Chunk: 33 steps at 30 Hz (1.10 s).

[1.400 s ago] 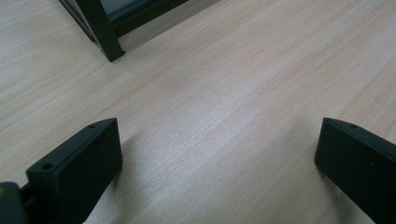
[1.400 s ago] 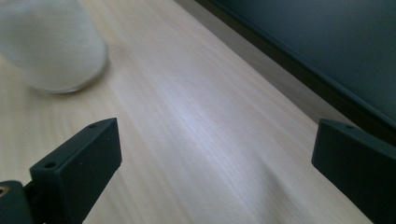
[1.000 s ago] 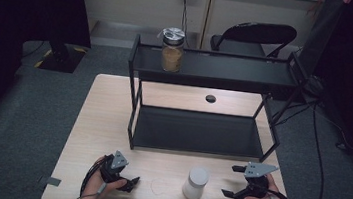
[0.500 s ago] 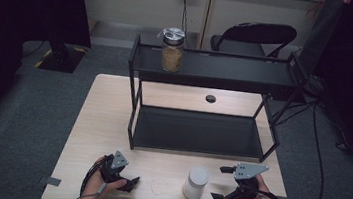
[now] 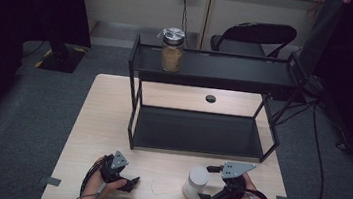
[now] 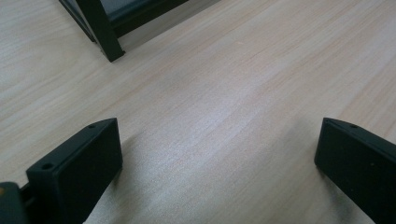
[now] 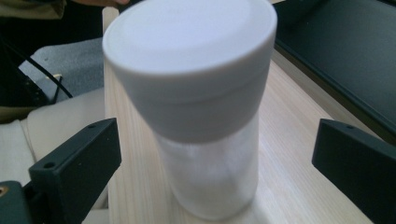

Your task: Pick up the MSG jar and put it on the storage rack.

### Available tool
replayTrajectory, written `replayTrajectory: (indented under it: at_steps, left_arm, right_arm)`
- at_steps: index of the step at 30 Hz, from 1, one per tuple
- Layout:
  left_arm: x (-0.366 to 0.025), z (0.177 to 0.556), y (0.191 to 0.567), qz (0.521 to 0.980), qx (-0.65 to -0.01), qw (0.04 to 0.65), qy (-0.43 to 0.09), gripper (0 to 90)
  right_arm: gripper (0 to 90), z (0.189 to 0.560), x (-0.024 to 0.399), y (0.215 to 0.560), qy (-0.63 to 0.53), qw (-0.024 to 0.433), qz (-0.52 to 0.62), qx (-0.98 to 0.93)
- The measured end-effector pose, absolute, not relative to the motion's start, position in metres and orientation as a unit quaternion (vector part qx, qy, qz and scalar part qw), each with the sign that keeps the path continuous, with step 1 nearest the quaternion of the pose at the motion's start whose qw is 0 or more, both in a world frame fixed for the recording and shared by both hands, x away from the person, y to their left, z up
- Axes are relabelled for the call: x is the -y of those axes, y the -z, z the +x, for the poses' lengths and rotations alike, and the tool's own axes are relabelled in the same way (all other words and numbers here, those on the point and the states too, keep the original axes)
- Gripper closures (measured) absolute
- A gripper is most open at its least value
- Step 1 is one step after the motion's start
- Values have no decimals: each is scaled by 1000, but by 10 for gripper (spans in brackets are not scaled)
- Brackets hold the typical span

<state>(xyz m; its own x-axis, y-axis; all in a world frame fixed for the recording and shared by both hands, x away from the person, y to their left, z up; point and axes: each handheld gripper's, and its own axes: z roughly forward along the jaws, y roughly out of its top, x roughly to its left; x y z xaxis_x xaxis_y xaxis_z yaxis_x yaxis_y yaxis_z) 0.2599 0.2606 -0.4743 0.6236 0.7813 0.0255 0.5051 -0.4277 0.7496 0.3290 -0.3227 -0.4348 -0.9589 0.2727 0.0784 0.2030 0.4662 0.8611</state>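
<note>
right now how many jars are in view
2. A white-lidded jar stands upright on the table's near edge, between the open jaws of the right gripper. A metal-lidded jar stands on the rack's top shelf, left end.

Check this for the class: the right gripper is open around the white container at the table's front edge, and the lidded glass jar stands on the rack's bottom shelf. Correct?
One error. The glass jar stands on the rack's top shelf, as the high view shows. The rest holds: the right gripper is open around the white container.
</note>
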Motion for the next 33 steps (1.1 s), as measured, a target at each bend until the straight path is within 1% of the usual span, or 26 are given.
replayTrajectory:
  at_steps: [4,7,11,13,22,33]
  left_arm:
    - [-261,260,474,824,-390,365,-189,0]
    - [-261,260,474,824,-390,365,-189,0]
    - [-261,260,474,824,-390,366,-189,0]
    - [-261,260,474,824,-390,365,-189,0]
    - [-261,260,474,824,-390,365,-189,0]
    - [-261,260,474,824,-390,365,-189,0]
  right_arm:
    - [12,331,318,437,-507,32,139,-850]
    - [64,332,315,438,-510,29,131,-849]
    - [156,333,310,440,-516,33,113,-848]
    - [177,334,307,439,-514,34,106,-851]
    - [329,332,307,444,-520,52,92,-848]
    - [349,323,303,443,-515,75,89,-849]
